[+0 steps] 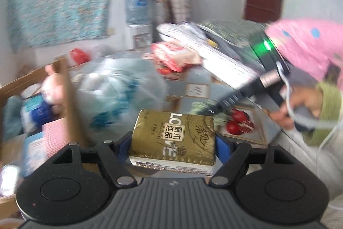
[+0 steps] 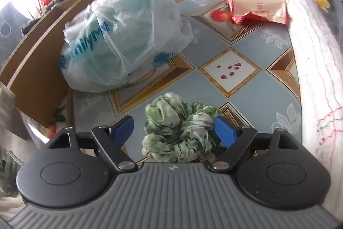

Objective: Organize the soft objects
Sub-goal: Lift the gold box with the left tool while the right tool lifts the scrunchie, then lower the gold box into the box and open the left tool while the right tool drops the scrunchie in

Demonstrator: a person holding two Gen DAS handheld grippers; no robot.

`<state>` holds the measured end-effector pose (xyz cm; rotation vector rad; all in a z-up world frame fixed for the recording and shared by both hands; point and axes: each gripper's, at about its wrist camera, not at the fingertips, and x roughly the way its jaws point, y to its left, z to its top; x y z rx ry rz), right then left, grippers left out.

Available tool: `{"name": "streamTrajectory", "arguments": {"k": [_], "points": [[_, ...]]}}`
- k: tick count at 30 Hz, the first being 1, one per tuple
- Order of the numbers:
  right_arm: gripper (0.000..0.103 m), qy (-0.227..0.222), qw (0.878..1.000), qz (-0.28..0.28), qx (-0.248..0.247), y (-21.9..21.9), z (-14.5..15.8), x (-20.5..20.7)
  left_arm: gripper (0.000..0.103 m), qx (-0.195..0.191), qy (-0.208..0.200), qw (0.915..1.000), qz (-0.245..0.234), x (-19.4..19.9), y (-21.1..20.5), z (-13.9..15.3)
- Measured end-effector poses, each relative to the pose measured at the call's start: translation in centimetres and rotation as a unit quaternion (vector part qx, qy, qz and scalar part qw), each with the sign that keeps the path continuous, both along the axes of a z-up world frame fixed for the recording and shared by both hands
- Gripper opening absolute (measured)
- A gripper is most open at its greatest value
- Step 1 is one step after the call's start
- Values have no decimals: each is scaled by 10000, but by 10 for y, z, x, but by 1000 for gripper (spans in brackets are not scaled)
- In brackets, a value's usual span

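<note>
Tissue pack (image 1: 173, 138) is riding clamped in my left fingers (image 1: 123, 143) toward the box (image 1: 64, 87) at left of frame, while my right gripper (image 2: 174, 128) is hanging spread around the scrunchie (image 2: 182, 134), needing closing.

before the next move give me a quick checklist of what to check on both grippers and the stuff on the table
1. Left gripper gripping the gold tissue pack: ok, pads press both sides.
2. Right gripper open: ok.
3. Green scrunchie between the right fingers, resting on the table: ok, not squeezed.
4. Cardboard box has room for the pack: cannot tell, blurred.
5. Plastic bag clear of the box opening: cannot tell.
</note>
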<state>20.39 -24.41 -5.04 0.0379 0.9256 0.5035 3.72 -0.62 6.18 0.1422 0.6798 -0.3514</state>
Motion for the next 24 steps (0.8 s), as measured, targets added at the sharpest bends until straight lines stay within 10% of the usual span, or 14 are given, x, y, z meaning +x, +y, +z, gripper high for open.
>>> {"name": "streamTrajectory", "arguments": {"k": [5,9,16,24], "points": [[80,4,10000,18,-92,-3,-13,2,77,119,-274,9960,839,0,55,27],[52,-164,9994,-39,-315,-4,-13,-2,77,403,-274,9869,1541,13,99,36],[26,112,9992,-373,109,-21,-11,7,77,-89,745,9750,2093,49,168,13],[23,104,9950,-228,965,-10,29,9,77,-446,1278,9673,2147,65,187,-15]]}}
